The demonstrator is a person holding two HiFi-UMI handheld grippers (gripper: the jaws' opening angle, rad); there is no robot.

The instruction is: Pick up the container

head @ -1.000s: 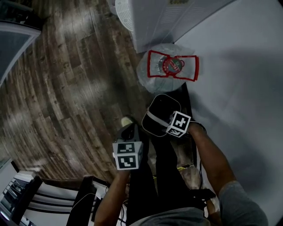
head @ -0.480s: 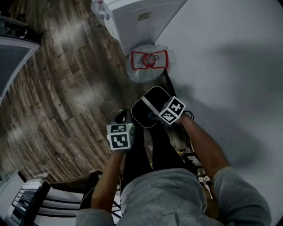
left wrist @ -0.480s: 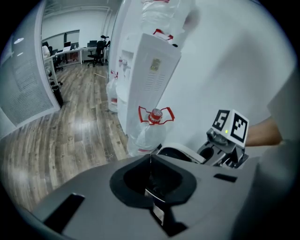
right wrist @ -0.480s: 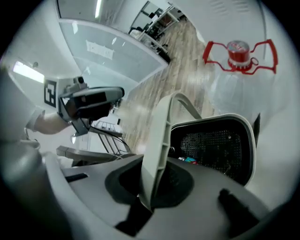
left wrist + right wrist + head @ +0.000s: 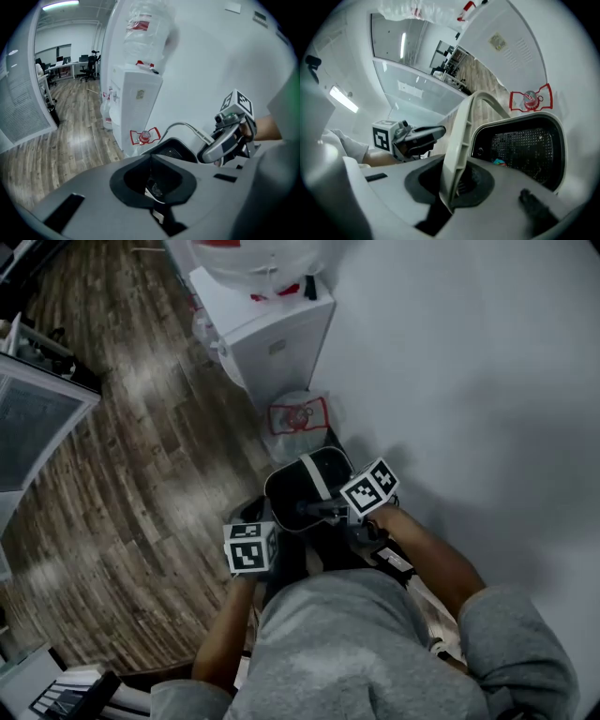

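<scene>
The container (image 5: 298,495) is black, with a fine dotted mesh inside and a pale cream-grey handle (image 5: 319,478). The left hand-held gripper (image 5: 439,132) and the right hand-held gripper (image 5: 206,153) are grey, and each carries a white cube with black square markers. The floor (image 5: 141,474) is dark brown wood-grain planks. The bag (image 5: 298,416) is clear with red print. The dispenser (image 5: 281,334) is white.

The head camera is looking steeply down past the person's shoulders (image 5: 347,643) onto the floor (image 5: 141,474). Both hand-held cameras are peering forward, close to the container (image 5: 302,486); all three are catching the red-marked bottle (image 5: 298,416).
</scene>
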